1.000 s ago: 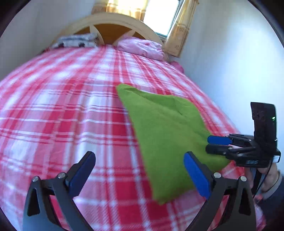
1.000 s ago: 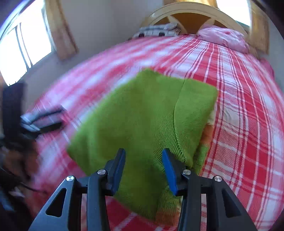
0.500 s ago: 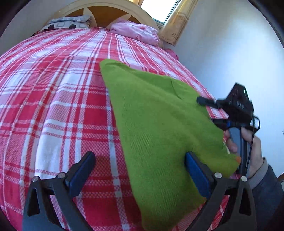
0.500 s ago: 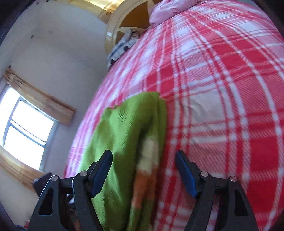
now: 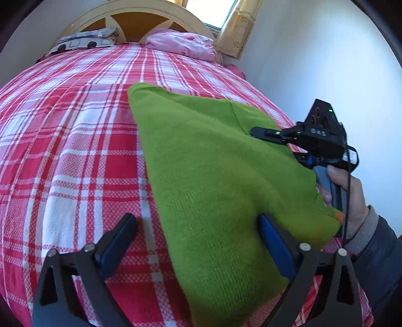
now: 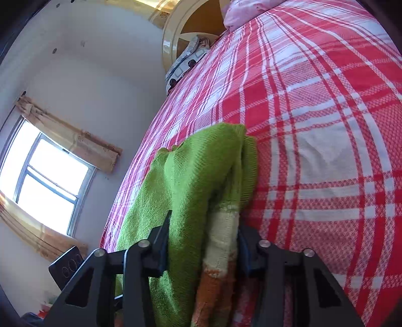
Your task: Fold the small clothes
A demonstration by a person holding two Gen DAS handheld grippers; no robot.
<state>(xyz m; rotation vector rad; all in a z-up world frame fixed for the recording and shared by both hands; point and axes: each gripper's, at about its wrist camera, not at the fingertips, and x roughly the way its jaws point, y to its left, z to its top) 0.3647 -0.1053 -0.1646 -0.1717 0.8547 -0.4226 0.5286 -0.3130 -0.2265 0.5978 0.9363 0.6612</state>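
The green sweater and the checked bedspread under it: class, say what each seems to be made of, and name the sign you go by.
Green sweater: a soft knit, probably wool or acrylic; fine ribbed rows and a fuzzy matte surface show, with cream and orange bands at one end. Checked bedspread: woven cloth, likely cotton; a small grid weave shows in the red and white squares, with no sheen.

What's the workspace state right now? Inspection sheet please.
Surface: red-and-white plaid bedspread, bed fully covered.
Job's things: green knit sweater, partly folded; cream and orange stripes at the gripped edge.
Clutter: pink pillow and patterned pillow at the wooden headboard.
Grippers: left gripper open, one finger under the sweater; right gripper shut on the sweater's edge.
Cables: black cable hanging from the right gripper.
Surroundings: white walls, curtained window.
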